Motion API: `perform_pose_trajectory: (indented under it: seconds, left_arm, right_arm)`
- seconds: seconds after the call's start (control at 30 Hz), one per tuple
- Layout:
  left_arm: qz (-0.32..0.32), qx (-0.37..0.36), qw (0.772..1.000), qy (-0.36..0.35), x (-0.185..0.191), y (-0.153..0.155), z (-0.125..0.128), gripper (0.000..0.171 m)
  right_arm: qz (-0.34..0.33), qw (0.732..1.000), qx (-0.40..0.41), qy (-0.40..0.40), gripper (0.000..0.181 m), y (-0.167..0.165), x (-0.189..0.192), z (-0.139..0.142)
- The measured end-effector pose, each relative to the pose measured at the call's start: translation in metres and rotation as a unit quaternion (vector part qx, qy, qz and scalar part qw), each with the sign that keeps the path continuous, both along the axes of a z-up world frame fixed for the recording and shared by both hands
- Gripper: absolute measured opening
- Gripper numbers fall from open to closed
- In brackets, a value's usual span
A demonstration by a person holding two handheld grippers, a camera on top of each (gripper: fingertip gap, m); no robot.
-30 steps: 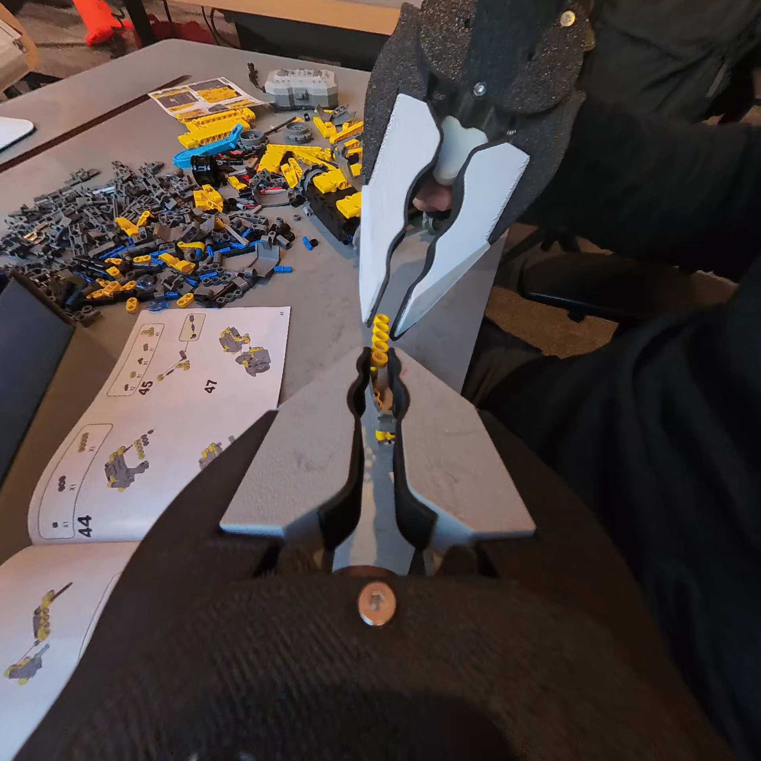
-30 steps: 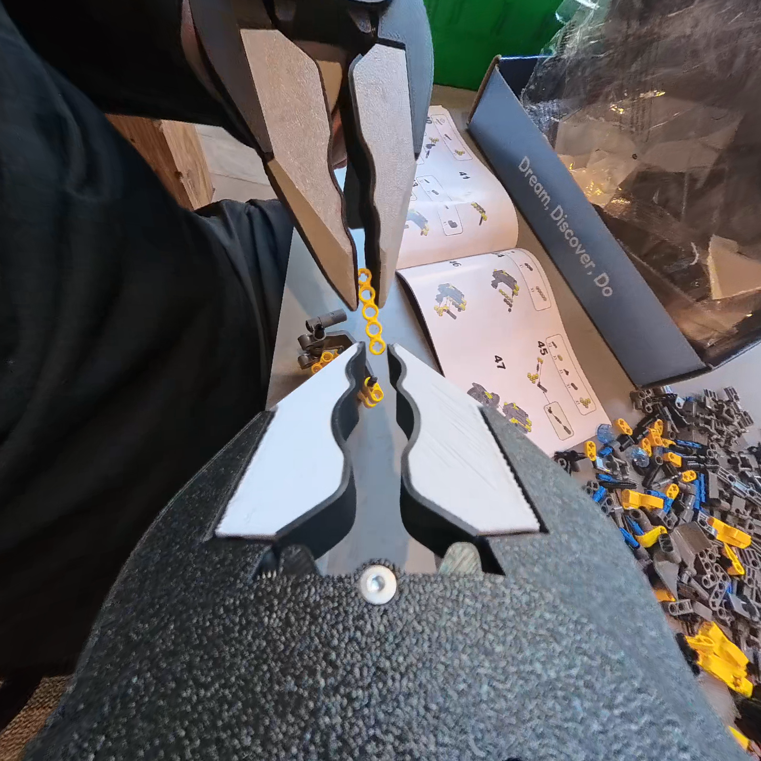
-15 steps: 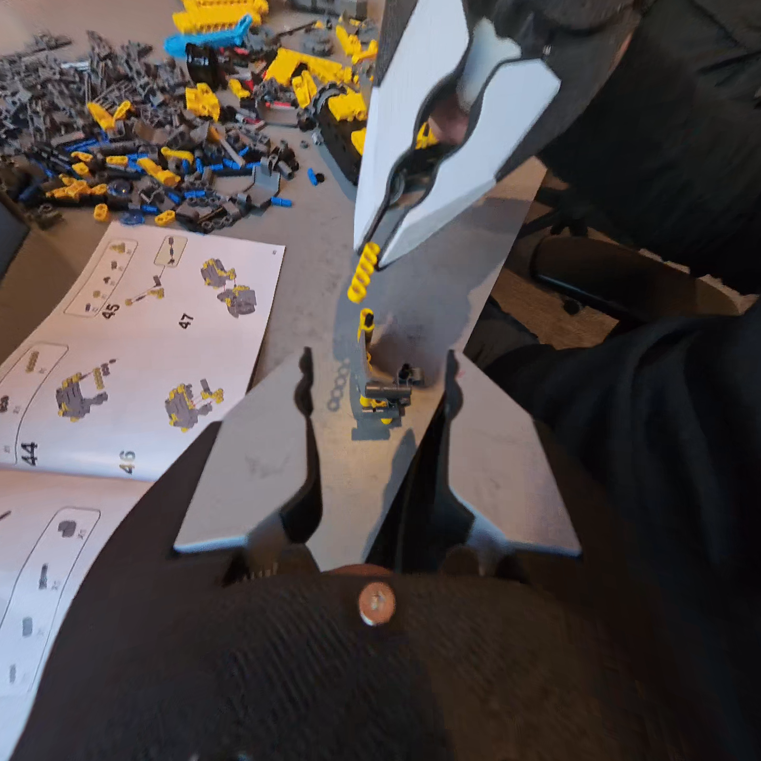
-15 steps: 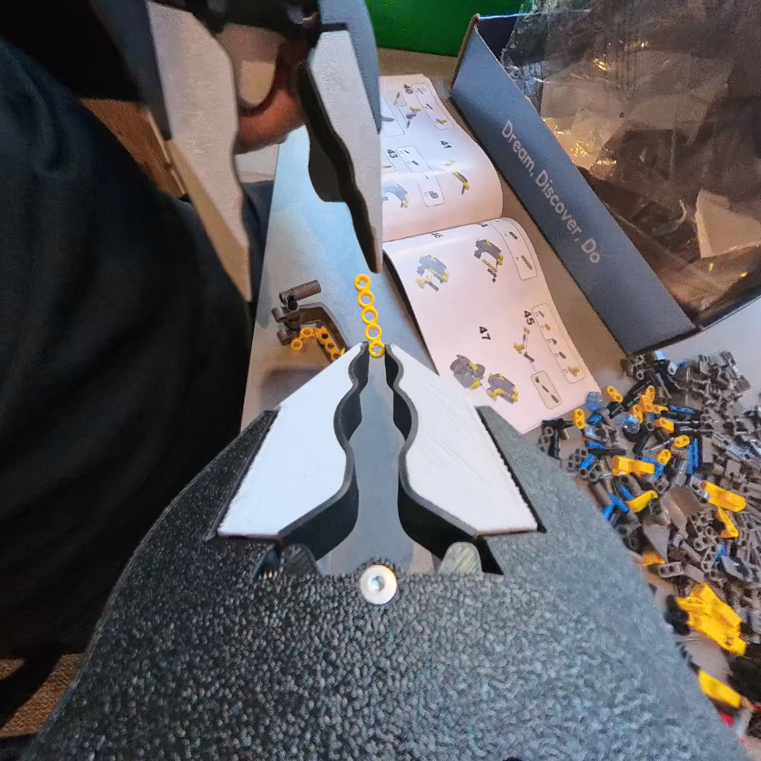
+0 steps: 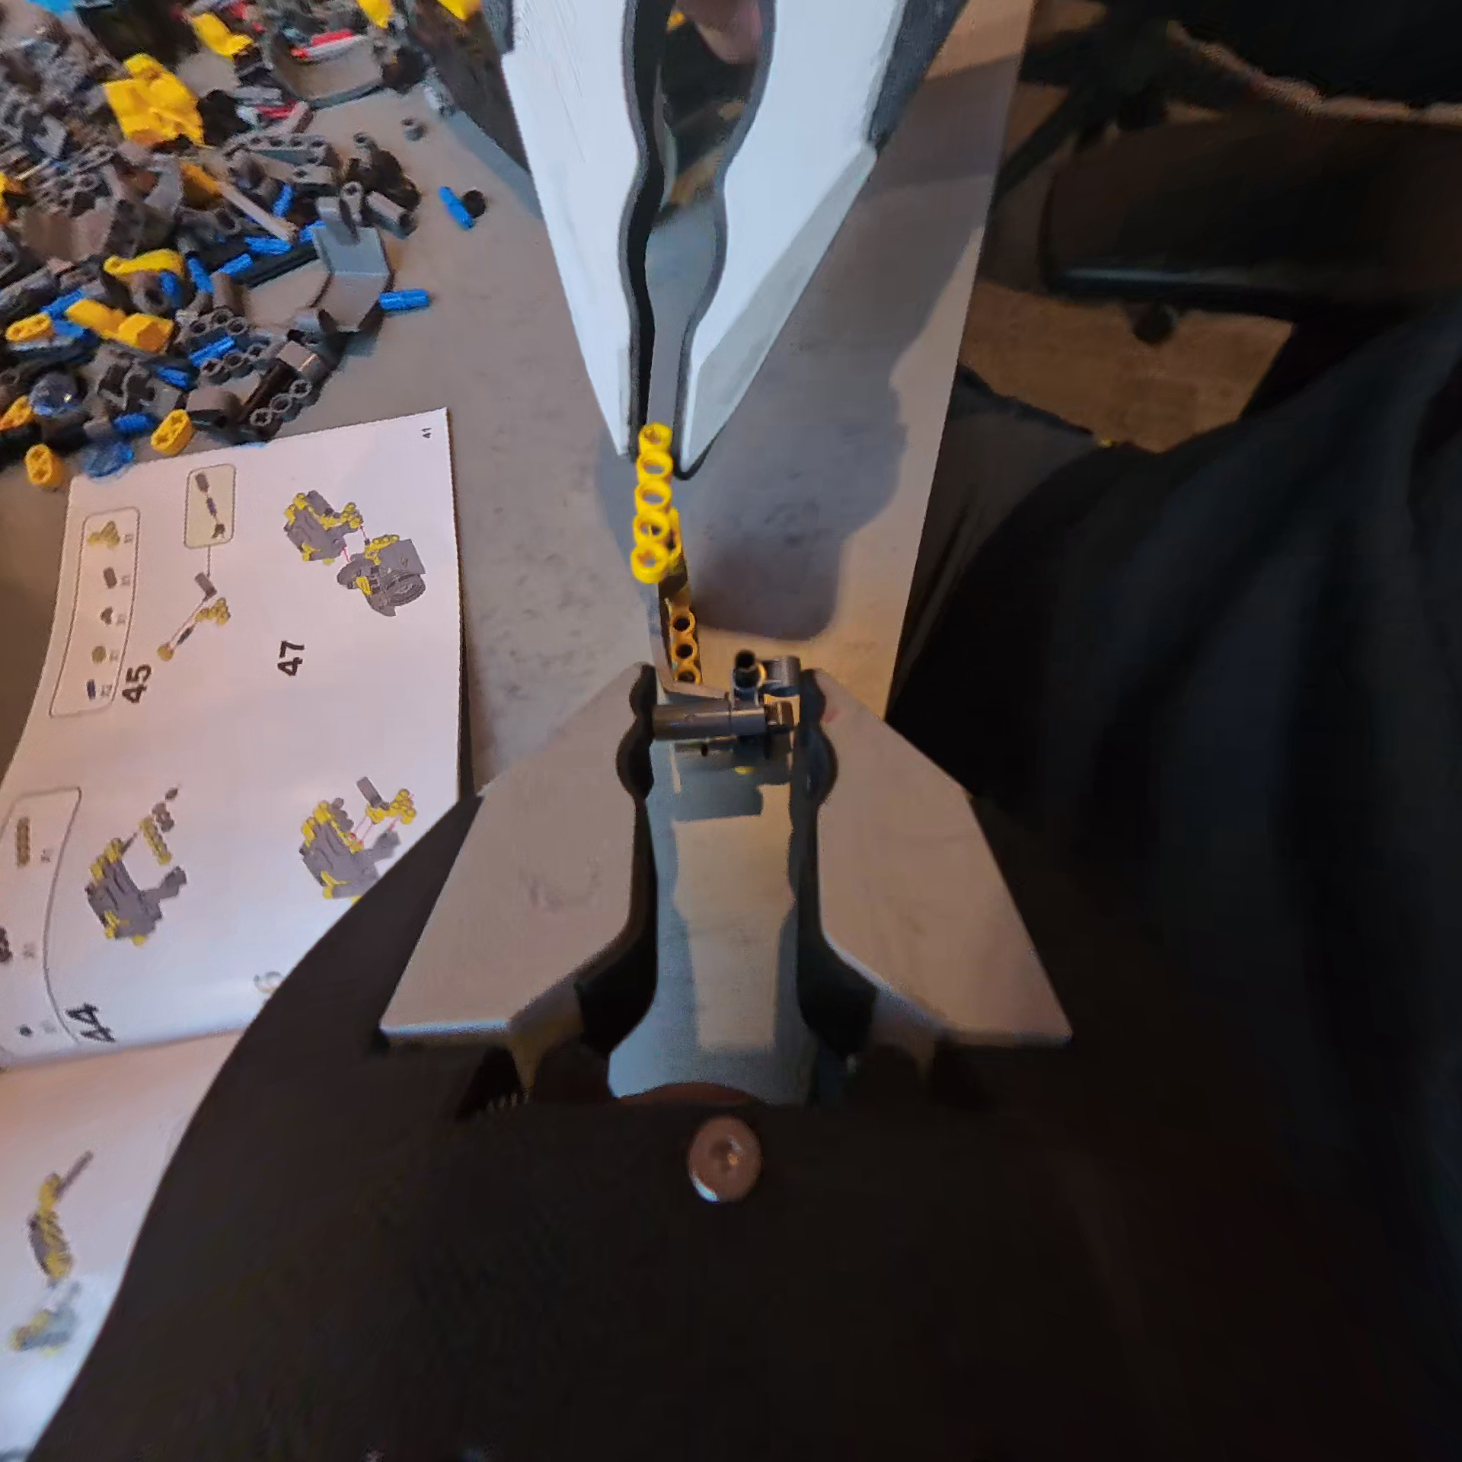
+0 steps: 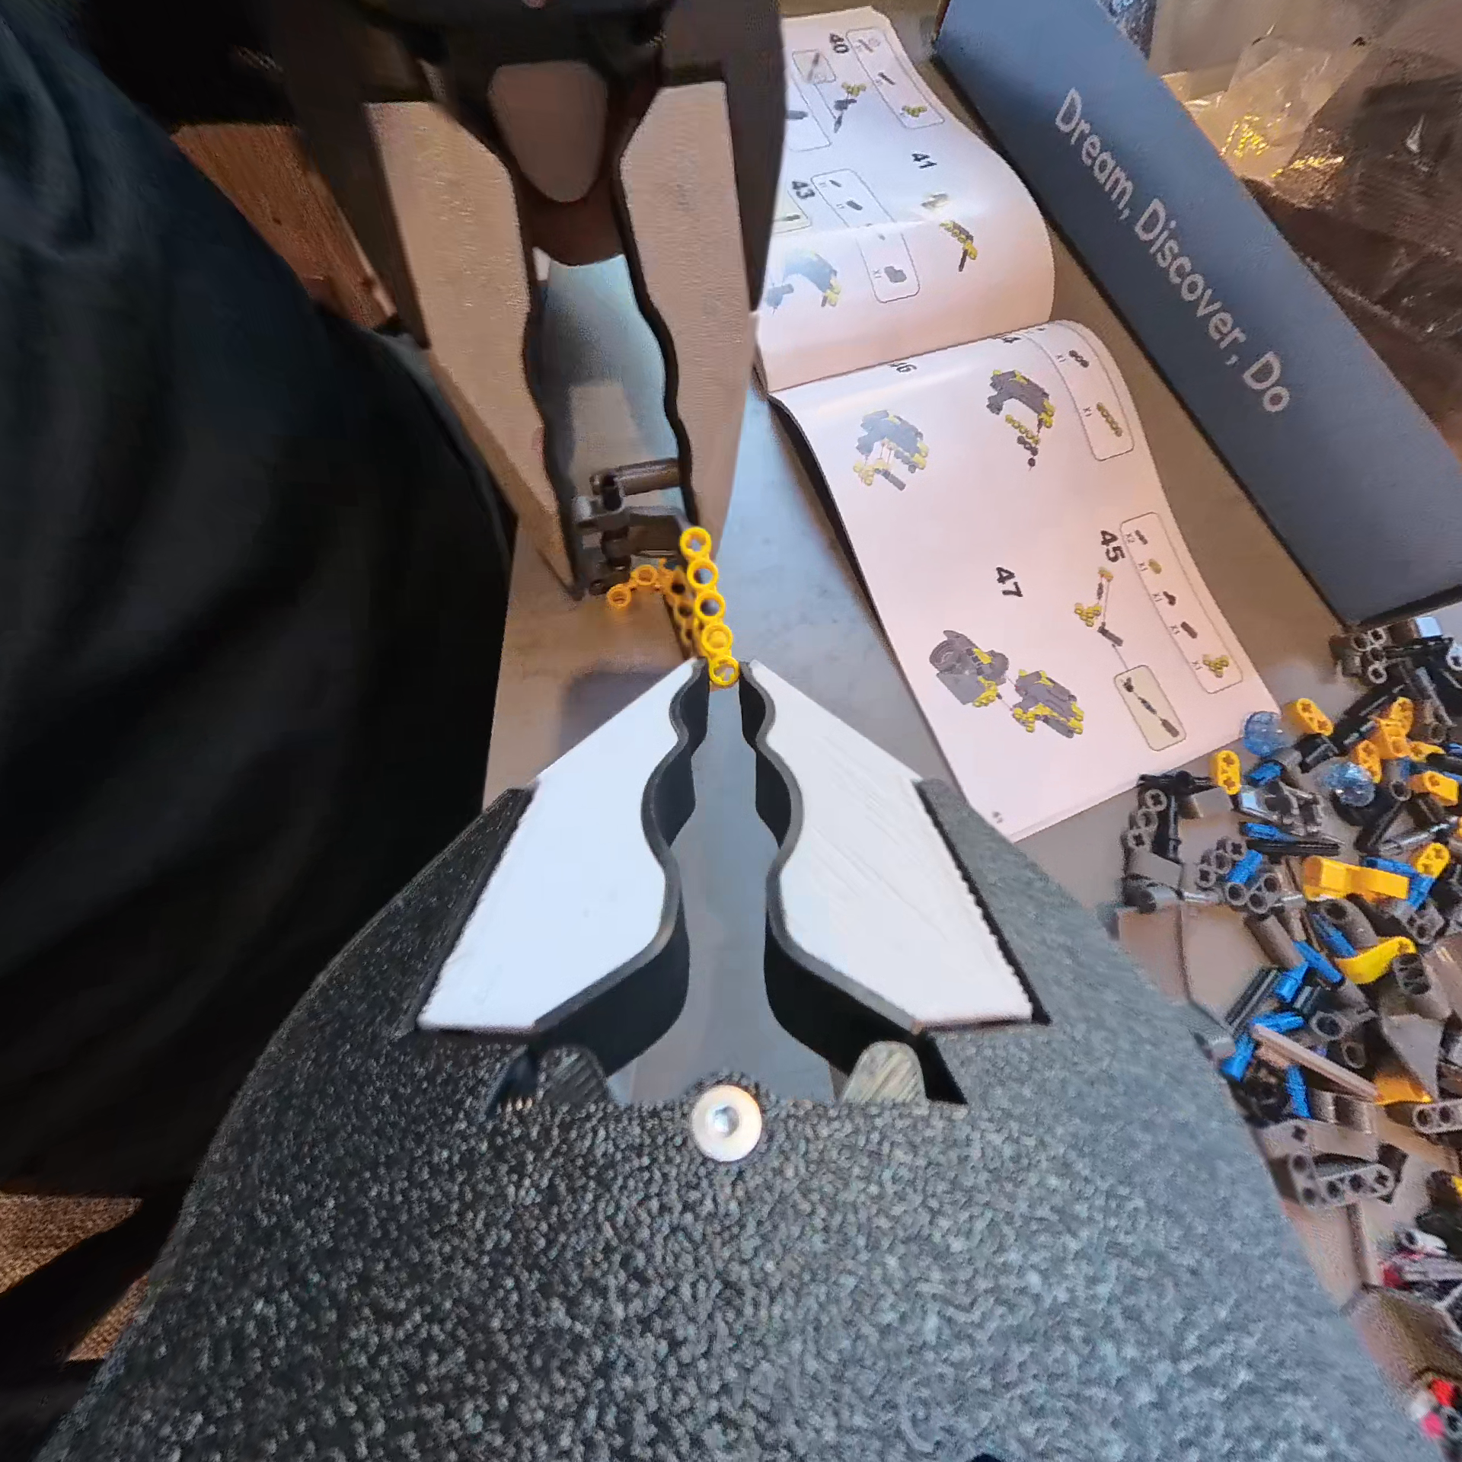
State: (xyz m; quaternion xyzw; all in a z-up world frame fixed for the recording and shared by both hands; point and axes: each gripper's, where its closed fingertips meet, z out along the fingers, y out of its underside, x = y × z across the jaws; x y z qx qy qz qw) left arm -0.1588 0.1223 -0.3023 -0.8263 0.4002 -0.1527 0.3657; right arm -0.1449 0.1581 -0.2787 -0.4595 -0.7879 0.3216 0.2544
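Note:
My right gripper (image 6: 720, 671) is shut on one end of a yellow five-hole beam (image 6: 706, 605) and holds it just above the grey table (image 6: 791, 570). The beam's free end reaches a small dark grey and yellow assembly (image 6: 625, 514) that rests on the table near its edge. My left gripper (image 5: 728, 684) has its fingers closed against both ends of that assembly (image 5: 728, 712). In the left wrist view the right gripper (image 5: 660, 455) comes down from above with the beam (image 5: 653, 514). In the right wrist view the left gripper (image 6: 630, 550) stands opposite.
An open instruction booklet (image 5: 261, 712) lies left of the assembly, also seen in the right wrist view (image 6: 1028, 514). A pile of grey, blue and yellow parts (image 5: 158, 261) lies beyond it. A dark blue box (image 6: 1187, 316) stands behind. A person's dark clothing (image 5: 1187, 712) is past the table edge. Across from one pair of fingers to the other is roughly 5 cm.
My left gripper let go of the yellow beam, opened wide, dropped to the table and closed around the small assembly. My right gripper kept the beam and lowered it to the assembly.

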Motion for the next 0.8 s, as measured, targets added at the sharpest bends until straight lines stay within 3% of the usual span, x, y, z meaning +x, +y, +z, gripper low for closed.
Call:
perform_pose_trajectory:
  seconds: [0.1,0.17,0.33,0.43,0.47,0.7,0.8]
  left_arm:
    - [-0.034,-0.011,0.999,0.012,-0.007,0.001,-0.005,0.033]
    - [-0.037,-0.017,0.999,0.005,-0.008,0.001,-0.003,0.045]
    - [-0.022,-0.012,0.998,-0.054,-0.007,0.000,0.023,0.050]
    - [0.006,-0.006,0.997,-0.081,-0.008,0.010,0.043,0.028]
    - [0.007,-0.009,0.997,-0.082,-0.007,0.012,0.046,0.028]
    - [0.000,-0.014,0.999,-0.044,-0.004,0.019,0.038,0.004]
    - [-0.002,-0.016,0.999,-0.041,-0.003,0.019,0.036,0.004]
  right_arm:
    - [-0.010,1.000,-0.016,-0.001,0.006,-0.001,0.002,0.000]
    - [-0.019,1.000,-0.023,-0.004,0.006,-0.002,0.001,0.000]
    - [-0.026,0.999,-0.014,-0.013,0.006,-0.004,-0.003,0.004]
    - [-0.018,1.000,-0.008,-0.015,0.006,-0.007,-0.008,0.011]
    - [-0.015,1.000,-0.001,-0.015,0.006,-0.007,-0.009,0.011]
    - [-0.007,1.000,0.001,-0.022,0.006,-0.007,-0.013,0.006]
    - [-0.005,1.000,-0.005,-0.021,0.006,-0.008,-0.013,0.004]
